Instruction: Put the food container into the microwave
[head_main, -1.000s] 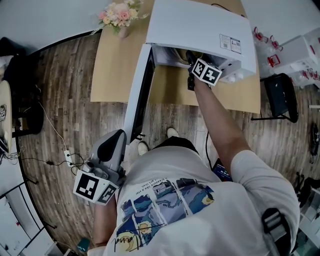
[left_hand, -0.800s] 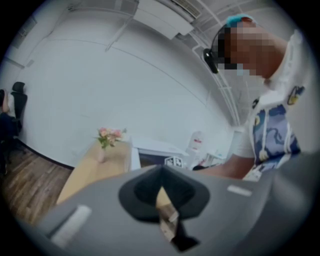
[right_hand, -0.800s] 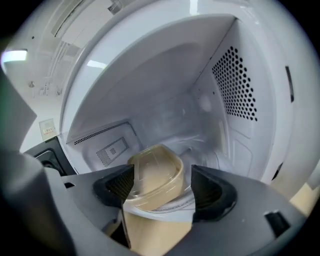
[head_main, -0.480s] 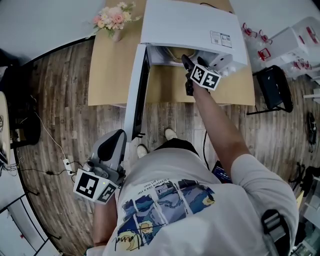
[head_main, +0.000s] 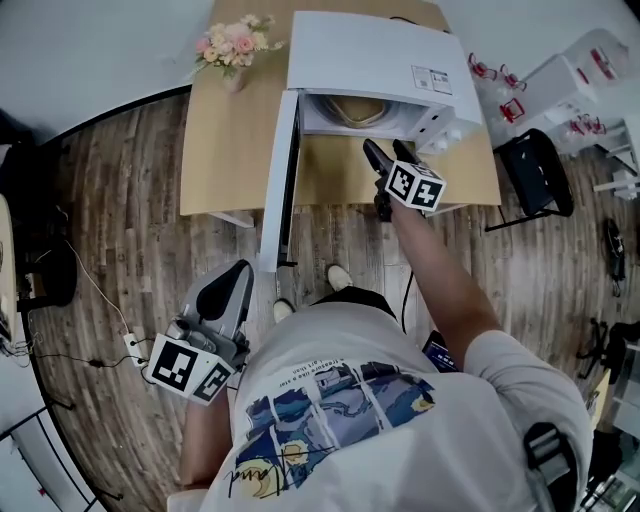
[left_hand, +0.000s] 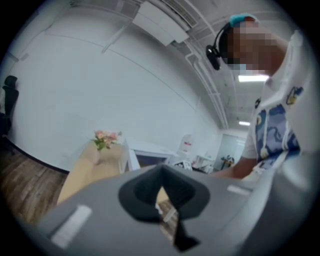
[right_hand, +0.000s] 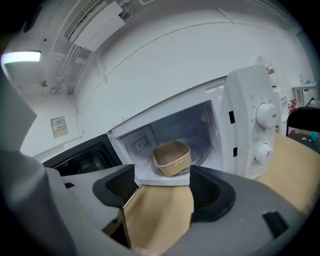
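Container (right_hand: 171, 157) inside microwave (right_hand: 248, 117), just behind cavity lip. Door (head_main: 281, 185) swung wide. Right gripper (right_hand: 161, 197) outside cavity, over table (head_main: 225, 150), jaws apart, empty. Left gripper (left_hand: 162, 194) low, jaws together, empty.

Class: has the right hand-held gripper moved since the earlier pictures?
Yes. The right hand-held gripper has pulled back from the microwave mouth toward the person, leaving the food container inside.

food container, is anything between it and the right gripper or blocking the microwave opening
Nothing visible does. The food container sits inside the microwave cavity, and the door is swung open to the side. The right gripper, jaws apart and empty, faces the opening with only bare table below the gap.
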